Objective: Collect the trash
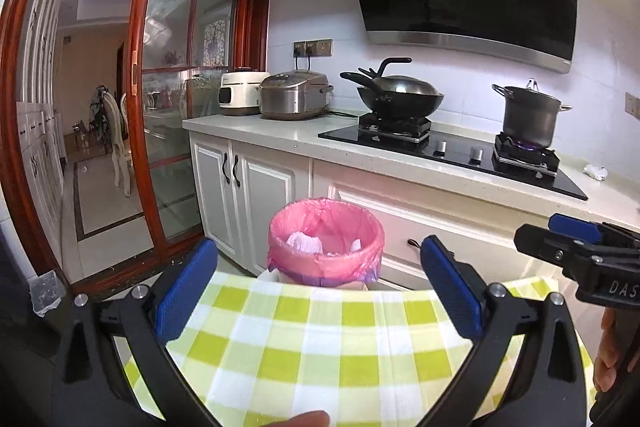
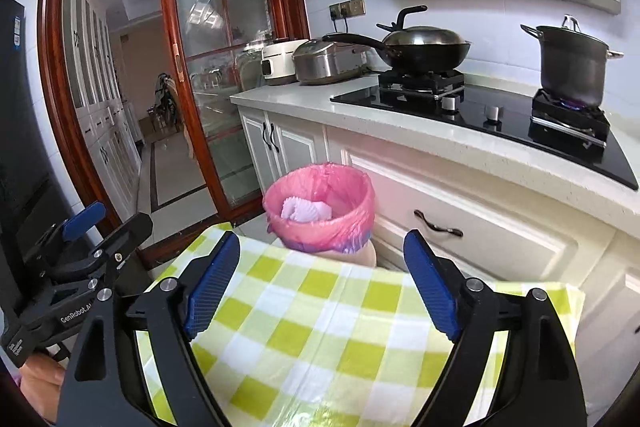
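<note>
A bin lined with a pink bag (image 1: 326, 241) stands on the floor past the far edge of a table with a green-and-white checked cloth (image 1: 320, 343); crumpled white paper (image 1: 304, 242) lies inside it. The bin also shows in the right wrist view (image 2: 320, 207), with the paper (image 2: 306, 209) in it. My left gripper (image 1: 320, 287) is open and empty above the cloth, facing the bin. My right gripper (image 2: 320, 283) is open and empty above the cloth (image 2: 320, 339). A crumpled white scrap (image 1: 595, 171) lies on the counter right of the stove.
White cabinets and a counter (image 1: 256, 131) run behind the bin, with two rice cookers (image 1: 294, 97), a wok (image 1: 400, 99) and a pot (image 1: 528, 115) over a lit burner. A wooden sliding glass door (image 1: 160, 107) stands left. A clear plastic scrap (image 1: 46, 293) lies on the floor at left.
</note>
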`<act>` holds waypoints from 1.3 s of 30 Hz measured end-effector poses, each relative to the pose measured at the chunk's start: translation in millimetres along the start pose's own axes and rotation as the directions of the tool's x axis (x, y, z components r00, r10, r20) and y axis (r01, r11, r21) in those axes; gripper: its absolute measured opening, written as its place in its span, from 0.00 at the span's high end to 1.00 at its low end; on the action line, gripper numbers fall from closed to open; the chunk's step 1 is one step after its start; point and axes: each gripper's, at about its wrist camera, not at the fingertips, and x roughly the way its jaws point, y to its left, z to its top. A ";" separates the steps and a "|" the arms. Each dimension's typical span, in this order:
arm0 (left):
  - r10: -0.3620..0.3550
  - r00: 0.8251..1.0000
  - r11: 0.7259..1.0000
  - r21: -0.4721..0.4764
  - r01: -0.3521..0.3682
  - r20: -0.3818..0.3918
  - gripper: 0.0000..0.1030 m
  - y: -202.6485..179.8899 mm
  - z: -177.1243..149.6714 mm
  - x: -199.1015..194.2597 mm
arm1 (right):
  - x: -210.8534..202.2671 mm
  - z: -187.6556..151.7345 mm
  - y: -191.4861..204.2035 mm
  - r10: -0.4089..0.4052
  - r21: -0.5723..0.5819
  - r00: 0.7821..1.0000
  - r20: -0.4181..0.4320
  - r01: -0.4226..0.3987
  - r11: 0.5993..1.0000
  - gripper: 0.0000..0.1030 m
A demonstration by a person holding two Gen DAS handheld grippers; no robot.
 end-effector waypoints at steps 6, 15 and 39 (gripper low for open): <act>0.000 1.000 1.000 -0.029 0.000 0.007 0.04 0.8 -6.2 -27.3 | -24.0 -10.0 2.5 -0.004 -0.016 1.000 0.012 0.004 1.000 0.22; -0.015 1.000 0.999 -0.029 0.015 0.005 0.05 -6.8 -9.5 -58.7 | -63.3 -18.9 8.9 -0.012 -0.031 0.999 0.050 0.013 0.999 0.19; -0.048 0.999 0.998 -0.038 0.048 0.006 0.04 -17.9 -11.2 -96.6 | -87.7 -29.6 7.9 -0.017 -0.042 0.998 0.058 0.019 0.999 0.18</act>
